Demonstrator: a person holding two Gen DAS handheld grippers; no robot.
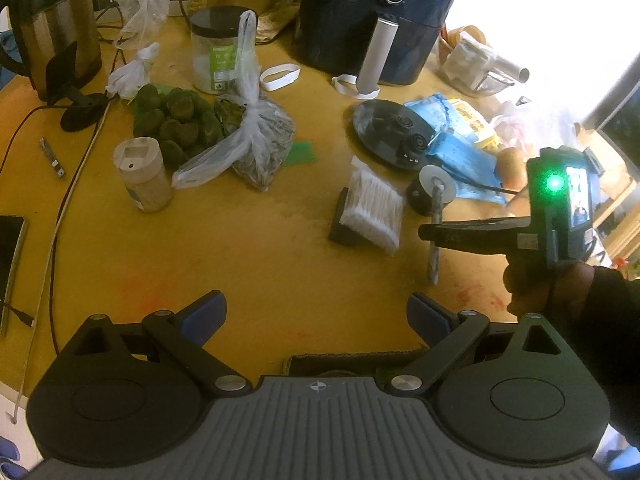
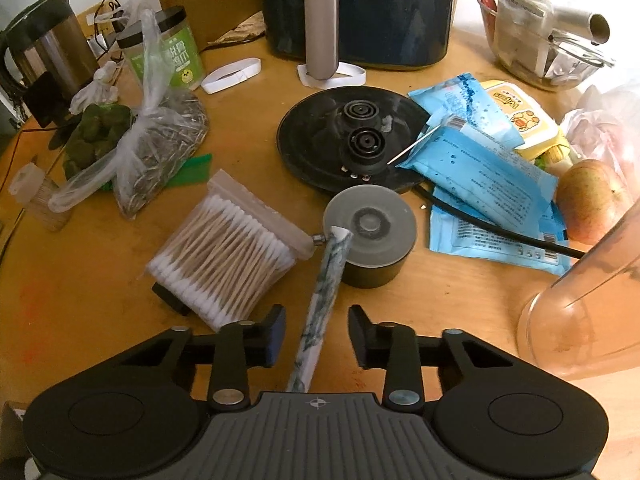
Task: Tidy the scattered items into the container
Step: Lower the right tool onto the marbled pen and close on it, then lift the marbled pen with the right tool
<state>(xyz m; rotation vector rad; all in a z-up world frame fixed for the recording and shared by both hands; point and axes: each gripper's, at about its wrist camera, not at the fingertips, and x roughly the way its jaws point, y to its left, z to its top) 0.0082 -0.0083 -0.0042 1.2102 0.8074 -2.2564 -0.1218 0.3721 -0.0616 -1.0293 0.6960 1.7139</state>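
Left wrist view: your left gripper (image 1: pixel 316 316) hangs wide open and empty over the table (image 1: pixel 240 264); right of it, your right gripper (image 2: pixel 317 330) straddles the marbled pen (image 2: pixel 320 300), jaws apart, not pinching. Cotton swabs (image 2: pixel 224 256) and wipes (image 2: pixel 480 172) remain scattered; no container is identifiable.

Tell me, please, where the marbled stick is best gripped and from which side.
Grip the stick at mid-shaft, below the end propped on the pot. Come from the near side, fingers across its thin width: it is slim and runs straight away from the right gripper, whose open jaws straddle it.
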